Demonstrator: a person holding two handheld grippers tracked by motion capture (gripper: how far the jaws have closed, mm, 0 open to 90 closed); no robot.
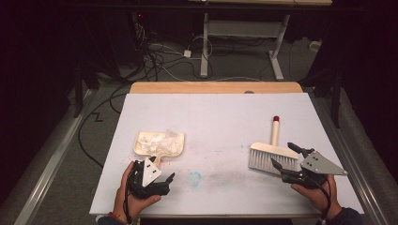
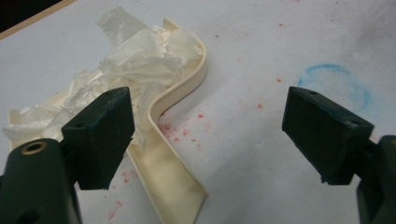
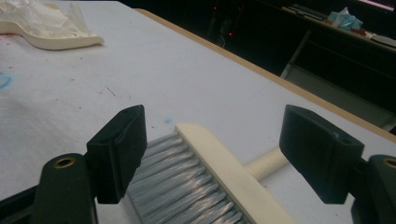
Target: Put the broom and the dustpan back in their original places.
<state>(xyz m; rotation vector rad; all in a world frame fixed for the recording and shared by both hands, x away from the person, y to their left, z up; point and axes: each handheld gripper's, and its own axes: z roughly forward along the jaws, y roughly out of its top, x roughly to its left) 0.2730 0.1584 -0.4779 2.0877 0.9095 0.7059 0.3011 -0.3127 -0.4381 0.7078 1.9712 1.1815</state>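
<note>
left gripper (image 1: pixel 162 180) sat near the table's (image 1: pixel 225 117) front edge, jaws apart and empty, just short of the dustpan (image 1: pixel 159 144) handle. right gripper (image 1: pixel 285 157) hovered over the brush (image 1: pixel 273 157), jaws spread, gripping nothing. crumpled paper (image 1: pixel 162 140) lay inside the dustpan. judgement: the brush handle (image 1: pixel 275 131), not the bristles, should be taken squarely; the dustpan handle (image 2: pixel 170 179) should be centred between the jaws before closing. the left gripper view showed red specks (image 2: pixel 187 130) and a blue ring (image 2: pixel 334 86) on the surface, which were faint in the high view.
</note>
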